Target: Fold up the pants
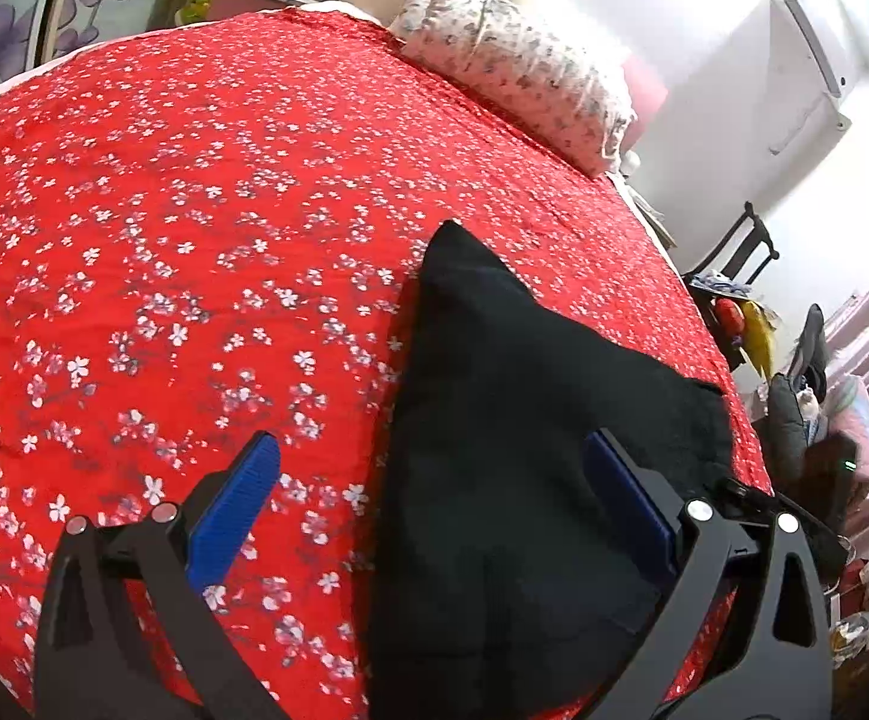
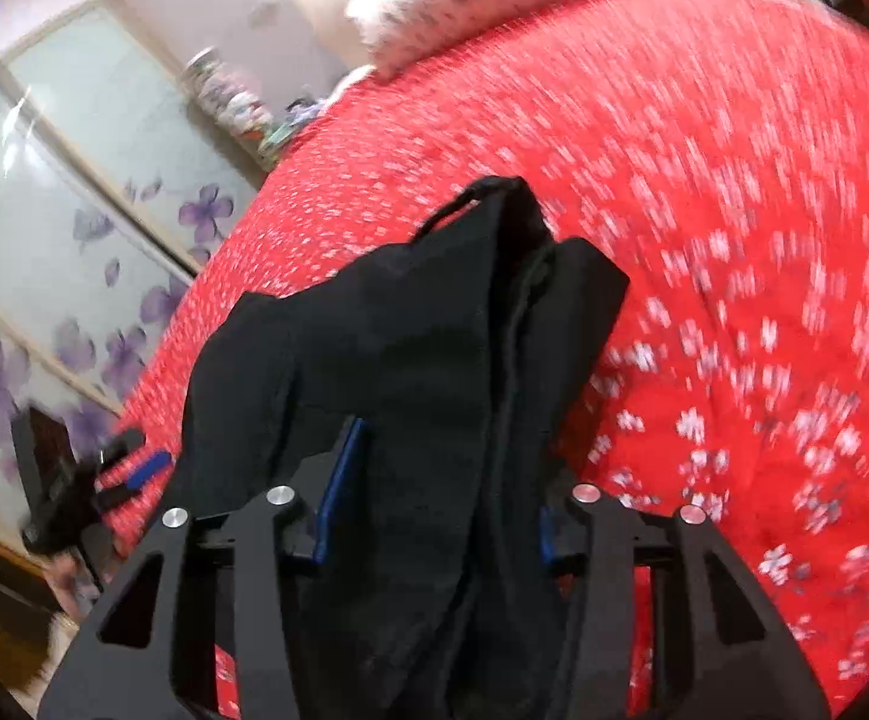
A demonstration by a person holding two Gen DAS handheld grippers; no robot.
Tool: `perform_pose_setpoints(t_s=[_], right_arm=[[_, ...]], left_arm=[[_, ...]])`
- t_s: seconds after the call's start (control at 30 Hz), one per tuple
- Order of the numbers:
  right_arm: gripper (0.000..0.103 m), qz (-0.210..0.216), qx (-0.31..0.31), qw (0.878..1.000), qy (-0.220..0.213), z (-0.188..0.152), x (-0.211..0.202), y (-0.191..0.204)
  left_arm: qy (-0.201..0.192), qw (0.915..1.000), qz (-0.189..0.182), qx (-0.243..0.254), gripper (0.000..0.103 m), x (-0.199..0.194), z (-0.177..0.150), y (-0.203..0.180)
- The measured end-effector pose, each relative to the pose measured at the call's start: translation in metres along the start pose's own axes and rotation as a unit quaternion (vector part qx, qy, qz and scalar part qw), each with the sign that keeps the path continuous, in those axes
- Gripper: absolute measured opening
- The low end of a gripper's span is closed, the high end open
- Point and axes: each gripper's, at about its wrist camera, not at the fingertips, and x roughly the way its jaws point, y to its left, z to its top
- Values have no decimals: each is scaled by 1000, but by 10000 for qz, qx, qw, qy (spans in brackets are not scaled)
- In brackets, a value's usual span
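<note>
Black pants (image 1: 530, 420) lie on the red flowered bedspread (image 1: 194, 210) near its right edge. My left gripper (image 1: 434, 474) is open just above them, its left blue pad over bare bedspread and its right pad over the black cloth. In the right wrist view the pants (image 2: 422, 348) are bunched and raised off the bed. My right gripper (image 2: 440, 474) is shut on a thick fold of them, the cloth filling the gap between the blue pads (image 2: 338, 480). The left gripper (image 2: 134, 468) shows at the left. The view is motion-blurred.
A flowered pillow (image 1: 518, 66) lies at the head of the bed. A chair and clutter (image 1: 746, 300) stand off the bed's right side, below a white air conditioner (image 1: 806, 72). A sliding wardrobe door with purple flowers (image 2: 74, 210) stands beyond the bed.
</note>
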Motion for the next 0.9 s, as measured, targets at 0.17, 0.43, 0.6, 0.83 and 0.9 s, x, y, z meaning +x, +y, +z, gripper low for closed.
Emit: perform_pose_setpoints(t_s=[0.17, 0.43, 0.6, 0.83, 0.9], right_arm=[[48, -451, -686, 9966, -108, -3, 4, 22], [34, 441, 284, 9984, -217, 1, -6, -2], [33, 530, 237, 9979, -303, 1, -10, 4], [33, 562, 390, 9973, -252, -3, -6, -4], [33, 563, 459, 9971, -217, -4, -4, -8]], left_arm=[[62, 10000, 53, -12, 101, 4, 1, 1], [174, 9997, -142, 10, 101, 9, 5, 2], [384, 9967, -649, -304, 101, 19, 14, 4], [1222, 9837, -1158, -636, 94, 58, 16, 5], [1302, 9836, -1127, -538, 91, 60, 17, 0]])
